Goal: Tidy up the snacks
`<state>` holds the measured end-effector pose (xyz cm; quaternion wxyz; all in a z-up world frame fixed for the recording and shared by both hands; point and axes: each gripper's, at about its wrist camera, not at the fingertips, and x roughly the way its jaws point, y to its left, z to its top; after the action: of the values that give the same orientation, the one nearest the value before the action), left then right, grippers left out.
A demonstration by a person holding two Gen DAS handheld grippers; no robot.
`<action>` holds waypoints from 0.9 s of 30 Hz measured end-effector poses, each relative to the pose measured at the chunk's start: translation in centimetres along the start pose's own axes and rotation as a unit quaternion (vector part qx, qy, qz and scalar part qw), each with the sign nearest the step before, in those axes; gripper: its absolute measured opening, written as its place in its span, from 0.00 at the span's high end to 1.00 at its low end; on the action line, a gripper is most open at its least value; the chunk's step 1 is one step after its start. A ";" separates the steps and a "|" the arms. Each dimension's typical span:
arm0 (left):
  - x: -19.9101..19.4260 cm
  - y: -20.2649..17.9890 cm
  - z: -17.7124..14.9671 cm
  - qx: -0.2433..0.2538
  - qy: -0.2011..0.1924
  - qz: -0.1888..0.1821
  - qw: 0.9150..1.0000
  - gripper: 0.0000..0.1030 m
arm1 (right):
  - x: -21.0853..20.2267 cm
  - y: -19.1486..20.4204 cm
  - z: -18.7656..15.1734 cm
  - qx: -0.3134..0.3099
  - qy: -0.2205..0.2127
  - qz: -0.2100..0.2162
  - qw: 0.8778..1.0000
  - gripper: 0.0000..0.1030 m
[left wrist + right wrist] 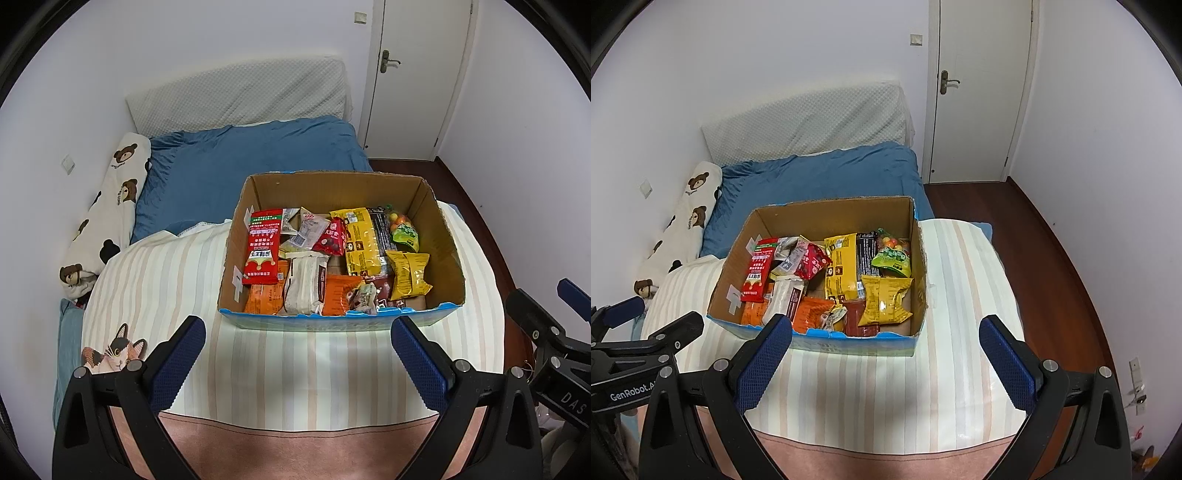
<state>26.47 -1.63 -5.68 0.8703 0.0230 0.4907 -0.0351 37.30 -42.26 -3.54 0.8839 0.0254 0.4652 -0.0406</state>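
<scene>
Snack packets (pixel 332 258) are all sitting jumbled inside the cardboard box (pixel 447 236) on the striped quilt (pixel 166 280), fitting either packing finished or sorting pending, while left gripper (pixel 298 354) and right gripper (pixel 885 354) are hovering with claws spread wide and holding nothing

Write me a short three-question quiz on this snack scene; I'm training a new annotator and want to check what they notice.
1. True or false: the cardboard box stands on the striped cover of the bed.
2. Which snack lies against the box's left wall? A. the red carton B. the green candy bag C. the small yellow bag
3. Fill in: the left gripper and the right gripper both hover before the box with jaws ____, holding nothing.

Key: 1 true; 2 A; 3 open.
</scene>
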 end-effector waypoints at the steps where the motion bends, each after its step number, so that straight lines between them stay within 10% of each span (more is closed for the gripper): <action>1: -0.1 0.0 0.0 0.000 -0.001 0.000 1.000 0.00 | -0.1 0.0 0.0 0.000 -0.001 0.000 1.000 0.00; 27: -1.0 0.4 -0.3 -0.002 -0.010 0.004 1.000 0.00 | -1.1 0.3 0.0 -0.004 -0.011 0.006 1.000 0.00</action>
<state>25.69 -1.17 -4.94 0.8755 0.0225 0.4816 -0.0312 36.69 -41.89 -2.62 0.8892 0.0239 0.4556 -0.0334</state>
